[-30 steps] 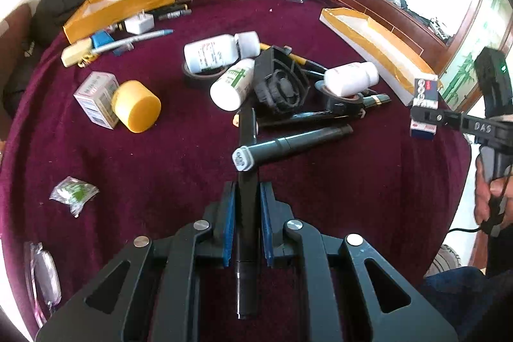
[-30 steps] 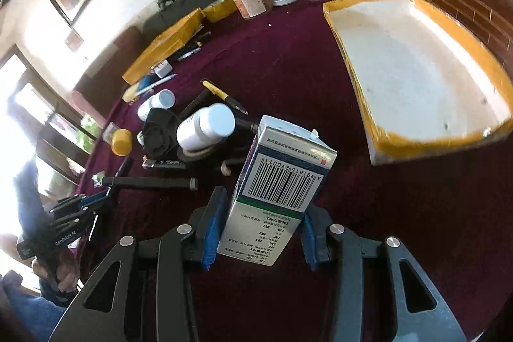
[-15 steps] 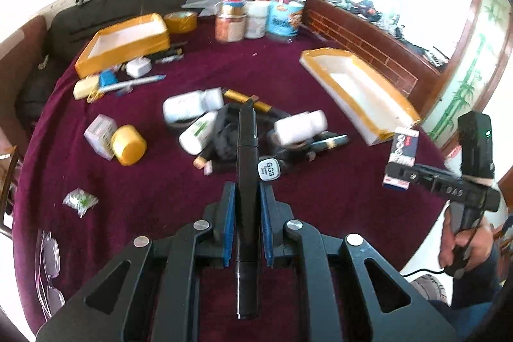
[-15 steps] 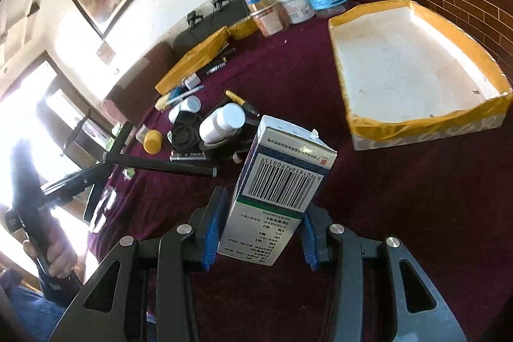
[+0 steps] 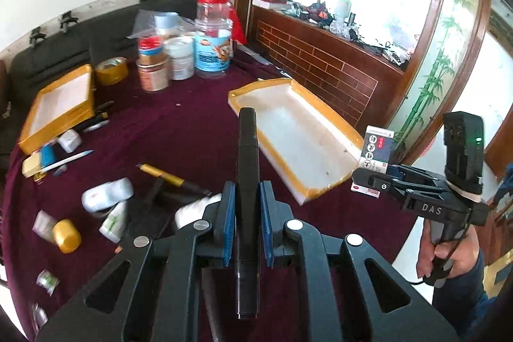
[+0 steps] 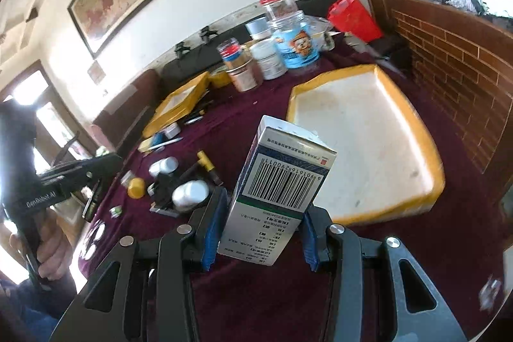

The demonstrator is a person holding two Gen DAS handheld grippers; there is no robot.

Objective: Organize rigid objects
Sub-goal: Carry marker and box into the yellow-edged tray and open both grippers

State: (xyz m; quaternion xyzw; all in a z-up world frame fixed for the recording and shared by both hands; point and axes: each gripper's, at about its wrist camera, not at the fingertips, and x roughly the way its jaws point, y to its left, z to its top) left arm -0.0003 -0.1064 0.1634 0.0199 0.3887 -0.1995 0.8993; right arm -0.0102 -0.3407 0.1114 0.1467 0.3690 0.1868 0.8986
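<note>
My left gripper (image 5: 246, 201) is shut on a black marker pen (image 5: 247, 169) and holds it raised above the maroon table, its tip pointing toward the white tray with yellow rim (image 5: 288, 137). My right gripper (image 6: 261, 210) is shut on a white medicine box (image 6: 282, 181) with a barcode, held above the table just in front of the same tray (image 6: 362, 143). The right gripper and its box (image 5: 375, 153) also show in the left wrist view, off the table's right edge. The left gripper (image 6: 80, 172) shows at the left of the right wrist view.
A pile of white pill bottles (image 5: 107, 197), a yellow cap (image 5: 66, 236), a gold pen (image 5: 162, 173) and black parts lies on the table's left. A second yellow-rimmed tray (image 5: 61, 108), tape roll (image 5: 112, 71) and jars (image 5: 213, 37) stand at the back. A brick ledge (image 5: 320, 66) runs on the right.
My left gripper has lifted the black pen well above the pile and swung right toward the white tray. My right gripper has risen with the box, still near the tray's front edge.
</note>
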